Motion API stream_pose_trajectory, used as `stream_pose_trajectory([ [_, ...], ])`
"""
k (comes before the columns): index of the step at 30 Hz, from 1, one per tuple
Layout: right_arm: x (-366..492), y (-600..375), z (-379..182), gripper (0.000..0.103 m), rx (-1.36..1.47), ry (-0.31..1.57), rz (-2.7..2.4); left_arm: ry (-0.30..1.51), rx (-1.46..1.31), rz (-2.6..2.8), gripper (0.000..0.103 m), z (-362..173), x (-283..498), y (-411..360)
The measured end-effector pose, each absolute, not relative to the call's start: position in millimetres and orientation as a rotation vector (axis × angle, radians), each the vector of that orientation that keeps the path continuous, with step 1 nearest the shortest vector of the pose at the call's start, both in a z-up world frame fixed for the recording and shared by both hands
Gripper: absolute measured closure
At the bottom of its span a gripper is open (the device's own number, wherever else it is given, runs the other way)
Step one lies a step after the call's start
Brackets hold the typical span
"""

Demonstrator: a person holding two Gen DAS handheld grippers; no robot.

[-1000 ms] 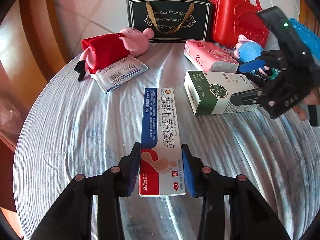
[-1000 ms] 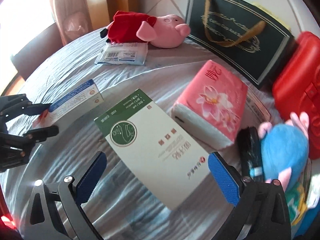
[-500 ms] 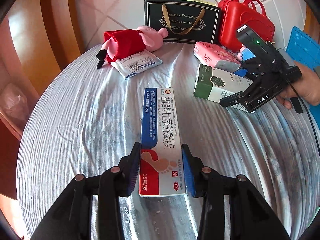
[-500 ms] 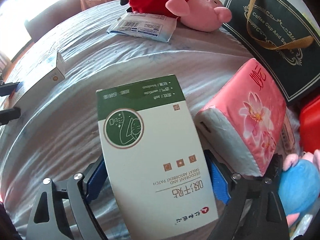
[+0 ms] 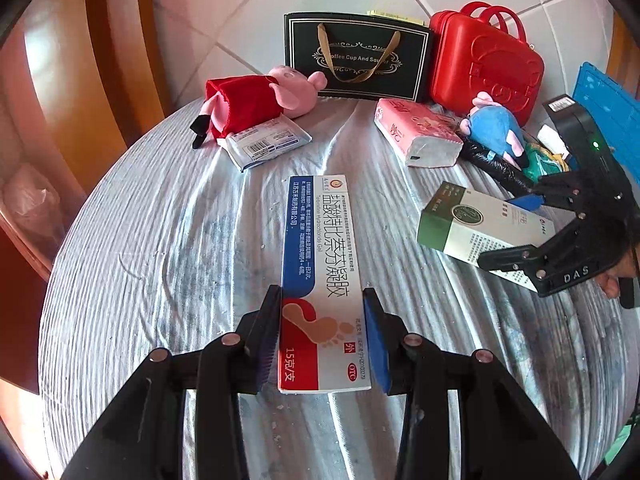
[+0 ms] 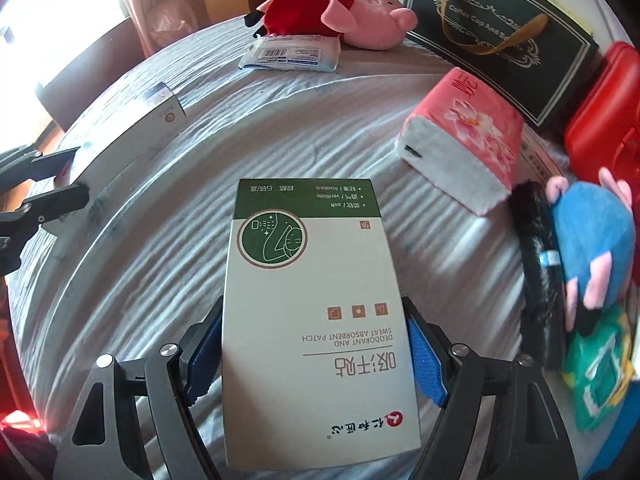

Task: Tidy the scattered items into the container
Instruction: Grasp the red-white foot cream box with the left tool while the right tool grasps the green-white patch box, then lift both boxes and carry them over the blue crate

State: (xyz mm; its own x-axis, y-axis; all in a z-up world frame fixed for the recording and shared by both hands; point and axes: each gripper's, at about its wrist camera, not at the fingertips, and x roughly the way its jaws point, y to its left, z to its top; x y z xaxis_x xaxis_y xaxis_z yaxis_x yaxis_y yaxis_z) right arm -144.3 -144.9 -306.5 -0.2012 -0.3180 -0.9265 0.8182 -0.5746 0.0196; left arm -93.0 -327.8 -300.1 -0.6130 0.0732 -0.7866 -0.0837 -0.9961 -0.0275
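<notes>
Boxes sit clamped, one per gripper: left gripper (image 5: 323, 336) pinches the foot-cream carton (image 5: 320, 276) above the table; right gripper (image 6: 316, 360), jaws just closing, clasps the sweat-patch box (image 6: 316, 320), likely for the blue crate (image 5: 608, 112).

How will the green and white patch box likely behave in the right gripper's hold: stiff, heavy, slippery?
The green and white box looks like thin card, so probably light and somewhat crushable. Held at one end by the right gripper, it may sag or pivot. Its smooth faces could slip.
</notes>
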Motion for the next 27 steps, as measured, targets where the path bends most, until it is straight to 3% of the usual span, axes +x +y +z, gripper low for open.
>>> stream_pose_trajectory([
  [27,-55,4,-149,0.024,1.175,0.358,-2.076,0.137,-1.181,2.864,0.064,-163,-45,-243],
])
